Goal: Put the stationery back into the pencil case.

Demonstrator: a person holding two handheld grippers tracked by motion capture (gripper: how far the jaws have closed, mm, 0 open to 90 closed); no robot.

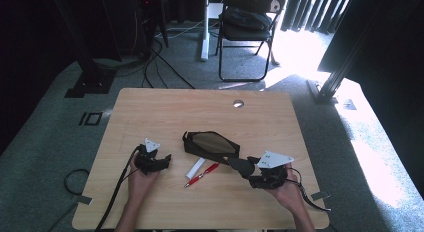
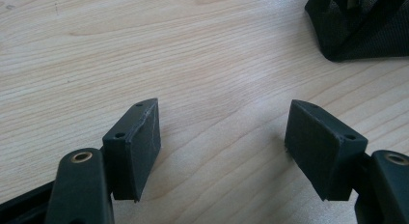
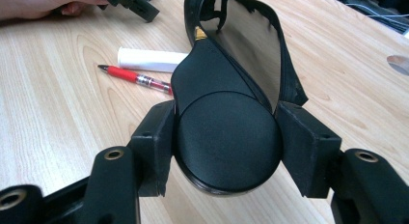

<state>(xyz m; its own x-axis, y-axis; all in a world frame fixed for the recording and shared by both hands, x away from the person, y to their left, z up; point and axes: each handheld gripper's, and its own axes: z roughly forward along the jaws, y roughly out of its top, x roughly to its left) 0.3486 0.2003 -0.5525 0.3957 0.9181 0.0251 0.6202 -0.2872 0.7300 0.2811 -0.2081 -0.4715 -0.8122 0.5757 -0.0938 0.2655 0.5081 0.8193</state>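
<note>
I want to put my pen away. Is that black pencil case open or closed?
Open. The black pencil case gapes, its tan inside showing from above, and the right gripper is shut on its round flap, holding it up.

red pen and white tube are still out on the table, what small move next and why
Probably bring the open left gripper over to the red pen. The right gripper grips the black pouch by its flap, mouth open, while pen and white tube lie beside it.

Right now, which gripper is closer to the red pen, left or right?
Left, though only narrowly. The left gripper sits open on the table, just left of the red pen. The right gripper is just beyond the pen's other end, clamped on the black pouch's flap.
</note>
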